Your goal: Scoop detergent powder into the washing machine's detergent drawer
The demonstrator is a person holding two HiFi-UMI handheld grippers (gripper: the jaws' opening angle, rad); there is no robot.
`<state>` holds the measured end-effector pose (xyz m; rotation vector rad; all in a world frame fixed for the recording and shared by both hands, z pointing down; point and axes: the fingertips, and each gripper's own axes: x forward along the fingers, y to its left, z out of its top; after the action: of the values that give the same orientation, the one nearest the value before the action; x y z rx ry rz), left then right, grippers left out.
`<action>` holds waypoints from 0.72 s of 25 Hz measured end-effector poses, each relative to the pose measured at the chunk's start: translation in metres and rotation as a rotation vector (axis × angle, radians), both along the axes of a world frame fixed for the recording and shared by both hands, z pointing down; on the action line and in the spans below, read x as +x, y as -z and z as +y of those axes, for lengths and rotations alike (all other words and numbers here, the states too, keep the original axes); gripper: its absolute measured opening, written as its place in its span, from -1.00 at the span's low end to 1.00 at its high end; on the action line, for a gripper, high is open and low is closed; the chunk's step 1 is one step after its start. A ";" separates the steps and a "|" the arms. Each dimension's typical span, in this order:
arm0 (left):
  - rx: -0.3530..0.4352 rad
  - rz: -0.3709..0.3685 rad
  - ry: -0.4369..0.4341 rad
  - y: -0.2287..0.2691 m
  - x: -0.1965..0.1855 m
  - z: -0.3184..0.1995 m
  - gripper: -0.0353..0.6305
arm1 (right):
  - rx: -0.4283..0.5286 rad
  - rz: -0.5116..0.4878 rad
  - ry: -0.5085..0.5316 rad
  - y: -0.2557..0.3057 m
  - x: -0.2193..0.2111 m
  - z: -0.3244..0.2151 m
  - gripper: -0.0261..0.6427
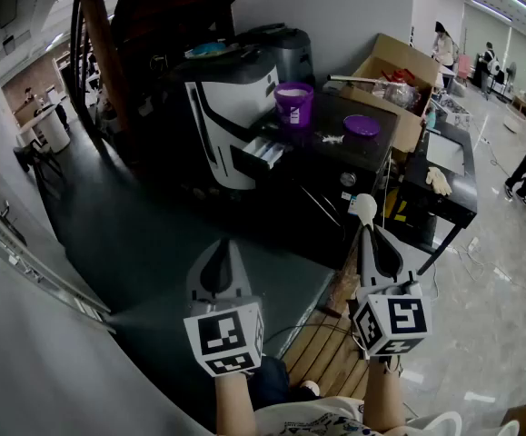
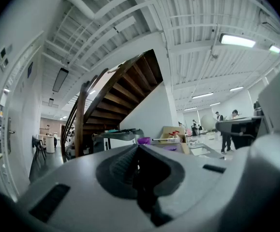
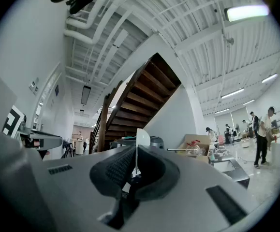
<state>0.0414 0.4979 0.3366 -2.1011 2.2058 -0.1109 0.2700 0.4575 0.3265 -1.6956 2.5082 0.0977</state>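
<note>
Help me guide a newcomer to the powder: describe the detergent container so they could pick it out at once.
Find the white-and-black washing machine at the black table's left end. Right beside it, just beyond its pulled-out drawer, stands a round purple plastic tub holding white powder. It is the only upright purple thing there; the flat purple lid lies apart, farther right.

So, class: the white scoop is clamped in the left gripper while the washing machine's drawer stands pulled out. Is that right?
Not quite. The white scoop is clamped in the right gripper, as the right gripper view shows. The left gripper is shut on nothing. The drawer does stand pulled out.
</note>
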 end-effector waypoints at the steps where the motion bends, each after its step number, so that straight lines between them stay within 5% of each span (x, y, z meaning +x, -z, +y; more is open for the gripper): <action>1: 0.001 0.002 0.001 0.000 0.000 0.001 -0.88 | 0.001 0.001 0.002 0.001 0.000 0.000 -0.86; 18: 0.001 -0.013 0.030 0.001 -0.004 0.014 -0.88 | 0.007 -0.024 0.013 0.000 0.003 0.006 -0.86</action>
<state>0.0374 0.5120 0.3359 -2.0617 2.2296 -0.1246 0.2735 0.4632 0.3264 -1.6680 2.4977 0.0843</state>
